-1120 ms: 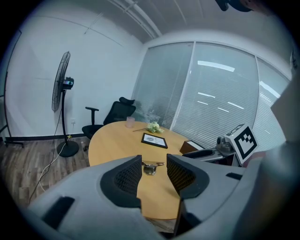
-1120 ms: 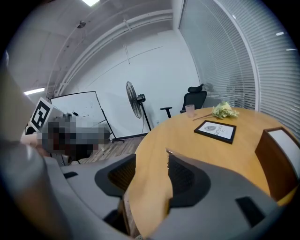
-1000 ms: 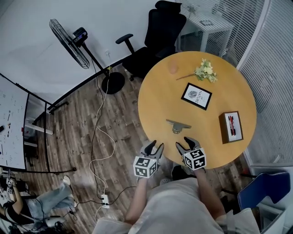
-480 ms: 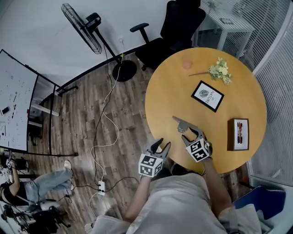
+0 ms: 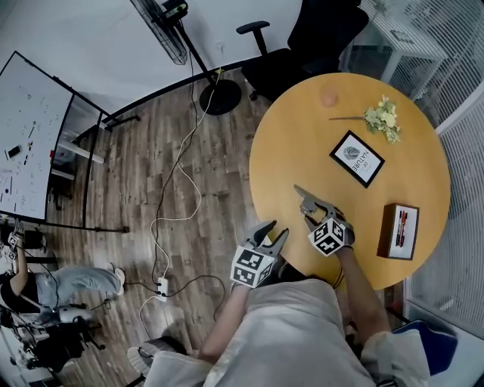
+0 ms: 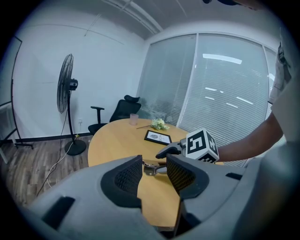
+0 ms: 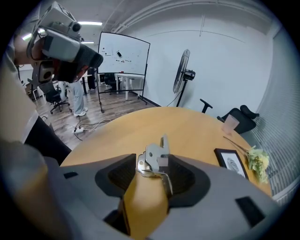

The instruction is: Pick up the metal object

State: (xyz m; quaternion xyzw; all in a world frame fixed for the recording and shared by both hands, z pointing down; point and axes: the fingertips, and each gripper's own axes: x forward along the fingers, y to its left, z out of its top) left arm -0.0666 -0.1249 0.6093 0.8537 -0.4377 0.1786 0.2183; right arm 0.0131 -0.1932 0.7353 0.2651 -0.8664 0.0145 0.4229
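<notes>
- Head view shows a round wooden table (image 5: 287, 151) on a floor (image 5: 128, 196) of dark planks, with the person at its near edge.
- Right gripper (image 5: 318, 212) is over the table, a little inside the near edge, and it has the metal object (image 5: 302, 193) between its jaws.
- Right gripper view shows this most clearly: the metal object, a small plate with a bent wire part, fills the gap. Both pads (image 7: 118, 175) lie against its sides, so this tool is clenched on it.
- Whether the object rests on the table or is a little above it cannot be told.
- Left gripper (image 5: 276, 229) hangs just beside the table's near-left edge, over the floor, apart from the right one.
- Its jaws stand apart with nothing held; through the gap, its own view looks at the metal object and the right gripper beyond.
- Toward the middle of the table lies a black picture frame (image 5: 357, 157).
- Near the far edge are a bunch of flowers (image 5: 382, 117) and a pink cup (image 5: 329, 97).
- By the right edge lies a brown box (image 5: 400, 230) with pens in it.
- Off the table stand a fan (image 5: 162, 23), a black office chair (image 5: 318, 34) and a whiteboard (image 5: 30, 143), and a white cable (image 5: 178, 189) runs over the floor.
</notes>
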